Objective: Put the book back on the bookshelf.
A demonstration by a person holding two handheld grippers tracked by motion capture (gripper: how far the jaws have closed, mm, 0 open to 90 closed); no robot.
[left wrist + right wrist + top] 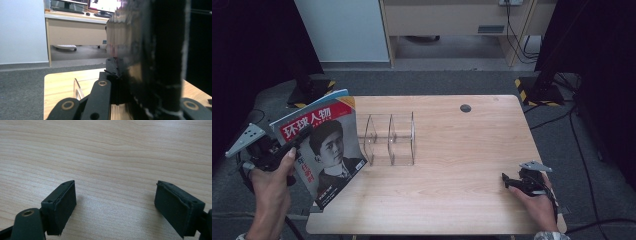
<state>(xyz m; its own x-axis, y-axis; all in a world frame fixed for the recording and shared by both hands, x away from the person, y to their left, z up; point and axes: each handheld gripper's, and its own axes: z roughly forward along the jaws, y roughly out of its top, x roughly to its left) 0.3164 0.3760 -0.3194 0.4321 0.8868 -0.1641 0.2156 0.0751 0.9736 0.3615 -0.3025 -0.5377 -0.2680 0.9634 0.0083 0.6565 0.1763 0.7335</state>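
magazine (324,145) held upright in left claw (294,141), left of table (452,150).

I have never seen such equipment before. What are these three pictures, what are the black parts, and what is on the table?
A person sits at a wooden table and holds a hand-operated grasping tool in each hand. The high view looks down from above. The other two pictures come from small cameras mounted on each tool, looking along its two black jaws.

The left tool is shut on a magazine with a red title band and a portrait on its cover, held beside the table's left edge. In the left gripper view, that magazine is the dark surface close to the camera.

The right tool rests near the table's right edge, jaws open and holding nothing; the right gripper view shows bare wood between them.

On the table stands a clear plastic divider rack.
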